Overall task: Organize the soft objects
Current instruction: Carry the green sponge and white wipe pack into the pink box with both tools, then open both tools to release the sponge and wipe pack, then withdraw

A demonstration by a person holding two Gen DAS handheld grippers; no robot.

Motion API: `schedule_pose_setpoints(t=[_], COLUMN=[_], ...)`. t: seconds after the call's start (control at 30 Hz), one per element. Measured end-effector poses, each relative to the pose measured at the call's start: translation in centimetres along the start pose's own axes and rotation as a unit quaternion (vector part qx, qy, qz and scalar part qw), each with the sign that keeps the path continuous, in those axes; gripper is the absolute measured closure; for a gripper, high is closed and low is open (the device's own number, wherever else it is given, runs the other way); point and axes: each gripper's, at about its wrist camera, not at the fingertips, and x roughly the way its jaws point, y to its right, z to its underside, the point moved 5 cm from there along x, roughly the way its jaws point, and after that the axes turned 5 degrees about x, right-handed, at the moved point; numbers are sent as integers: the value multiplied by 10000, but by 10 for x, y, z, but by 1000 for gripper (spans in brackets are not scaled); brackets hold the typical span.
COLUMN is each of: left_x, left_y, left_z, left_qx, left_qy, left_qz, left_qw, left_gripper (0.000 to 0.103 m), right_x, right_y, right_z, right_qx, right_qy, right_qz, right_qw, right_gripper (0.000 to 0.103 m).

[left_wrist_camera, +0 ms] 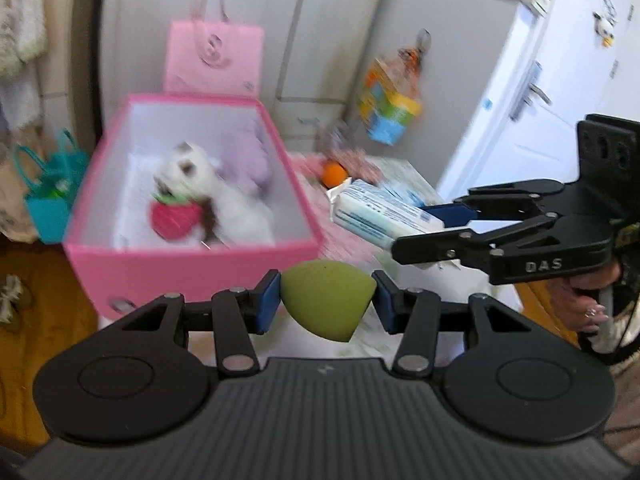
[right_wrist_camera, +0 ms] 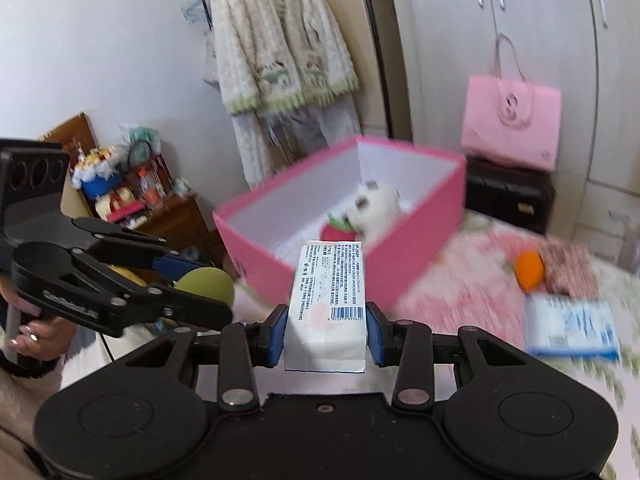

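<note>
My left gripper is shut on a green egg-shaped sponge, held in the air in front of the pink box. My right gripper is shut on a white tissue pack with a barcode, also lifted toward the pink box. In the left wrist view the right gripper comes in from the right with the tissue pack. In the right wrist view the left gripper enters from the left, carrying the sponge. Inside the box lie a white plush animal, a red strawberry toy and something lilac.
An orange soft piece, a patterned pink pouch and another blue-white tissue pack lie on the pink floral bedding. A pink paper bag rests on a black case. A wardrobe and a door stand behind; a wooden cabinet is left.
</note>
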Motion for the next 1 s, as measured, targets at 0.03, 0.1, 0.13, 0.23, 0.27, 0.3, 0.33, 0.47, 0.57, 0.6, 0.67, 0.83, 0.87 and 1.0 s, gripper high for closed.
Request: schedule_pose_setpoints(t=[0.03,0.1,0.13,0.23,0.27,0.3,0.33,0.47,0.57,0.6,0.67,0.83,0.87,1.0], left_x=[-1,-1,1,6,8,12,18,46,70,78,94,128,132,138], left_y=[-6,-17,-23,-42,-48,-53,-58,-79,-91,-97,-108,-135,-137,-140], left_z=[-5,-15,-21,-35,-39,-44,-47,-62,-72,-74,-79,-86,-86,-86], left_qx=[-17,-14,-25,-10,1,33,52,185,281,268,247,138,154,213], left_qy=[61,163,217,354,384,411,430,327,145,67,-84,-502,-555,-714], left_qz=[-58,-174,-260,-464,-518,-579,-661,-958,-1004,-1038,-1058,-1133,-1177,-1260], left_qw=[10000,9997,9994,9983,9979,9975,9969,9947,9944,9942,9940,9922,9914,9892], left_gripper=[55,55,55,55,55,55,55,55,55,55,55,55,55,52], right_x=[5,15,20,37,43,49,56,81,104,111,129,171,176,177], right_y=[-3,-7,-9,-8,-7,-6,-4,7,21,26,35,60,64,73], right_z=[-9,-24,-31,-50,-56,-61,-67,-86,-97,-100,-105,-109,-107,-100], right_qx=[-36,-96,-131,-204,-213,-232,-260,-404,-467,-521,-496,-385,-335,-131], right_qy=[63,175,220,340,375,398,436,579,566,535,407,-47,-118,-177], right_qz=[-31,-40,-26,61,97,126,176,555,807,898,945,930,900,544], right_qw=[10000,9998,9997,9992,9990,9989,9986,9960,9940,9932,9935,9949,9953,9983], right_gripper=[58,58,58,58,58,58,58,58,58,58,65,82,82,82])
